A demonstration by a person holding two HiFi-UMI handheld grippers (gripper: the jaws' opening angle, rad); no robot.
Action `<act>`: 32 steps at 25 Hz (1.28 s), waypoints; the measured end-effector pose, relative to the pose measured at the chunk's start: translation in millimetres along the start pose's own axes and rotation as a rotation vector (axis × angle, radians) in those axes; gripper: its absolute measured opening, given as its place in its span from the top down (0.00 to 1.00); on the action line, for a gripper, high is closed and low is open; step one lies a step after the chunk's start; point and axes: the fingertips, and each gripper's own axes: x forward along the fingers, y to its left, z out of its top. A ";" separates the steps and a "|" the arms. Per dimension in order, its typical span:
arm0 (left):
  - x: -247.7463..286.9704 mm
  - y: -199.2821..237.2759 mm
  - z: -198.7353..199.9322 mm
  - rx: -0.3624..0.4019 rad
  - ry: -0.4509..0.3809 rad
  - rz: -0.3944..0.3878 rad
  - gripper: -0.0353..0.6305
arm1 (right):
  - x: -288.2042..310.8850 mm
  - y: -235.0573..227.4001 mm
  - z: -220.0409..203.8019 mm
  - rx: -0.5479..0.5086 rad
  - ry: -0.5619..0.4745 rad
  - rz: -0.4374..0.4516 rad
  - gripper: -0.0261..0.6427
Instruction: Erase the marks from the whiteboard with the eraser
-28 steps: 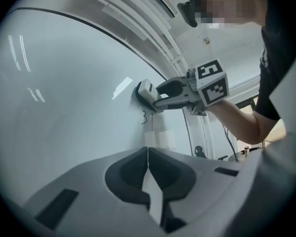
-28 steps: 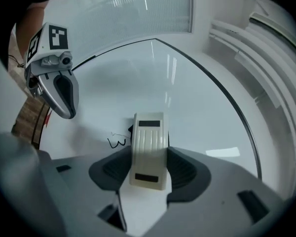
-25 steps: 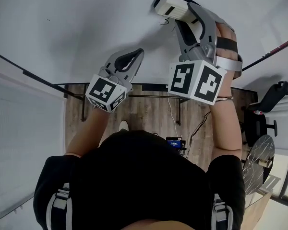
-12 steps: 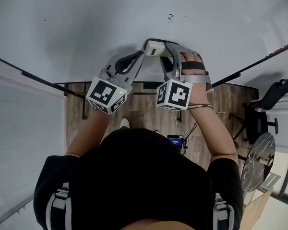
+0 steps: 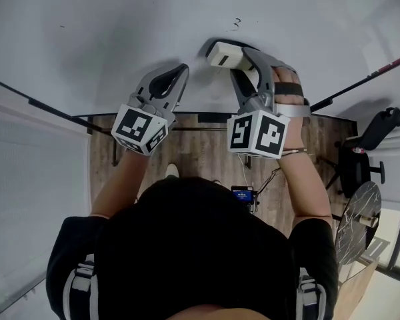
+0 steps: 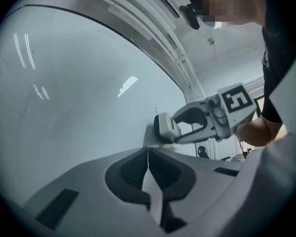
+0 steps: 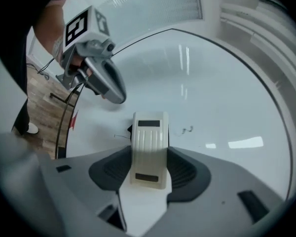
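Note:
The whiteboard (image 5: 107,32) fills the upper half of the head view. A small dark squiggle mark (image 5: 236,23) sits on it just above the cream eraser (image 5: 224,54). My right gripper (image 5: 237,60) is shut on the eraser, holding it against the board. In the right gripper view the eraser (image 7: 149,147) stands between the jaws, with the squiggle (image 7: 187,130) to its right and a thin line mark (image 7: 121,136) to its left. My left gripper (image 5: 178,72) is shut and empty, its tip close to the board left of the eraser (image 6: 164,128).
The board's dark lower edge (image 5: 47,109) runs across below both grippers. Beneath it lies a wooden floor (image 5: 213,155) with a cable and a small device (image 5: 243,197). A black office chair (image 5: 370,145) stands at the right.
The right gripper swept the eraser down off the squiggle, then back up to just below it. The mark still shows. The left gripper rose slightly.

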 end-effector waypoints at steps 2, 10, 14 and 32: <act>0.1 1.4 3.1 0.003 -0.007 0.003 0.94 | -13.9 -37.3 6.2 0.016 -0.011 -0.069 0.63; -1.0 1.7 6.2 -0.003 -0.006 -0.006 0.94 | -42.7 -164.7 10.7 0.057 0.008 -0.305 0.63; -5.8 4.5 9.8 -0.003 -0.011 0.000 0.94 | -37.9 -166.0 14.8 0.013 0.054 -0.339 0.63; -16.0 15.4 3.8 -0.014 -0.004 0.041 0.94 | 39.7 43.0 17.3 -0.164 0.061 0.053 0.62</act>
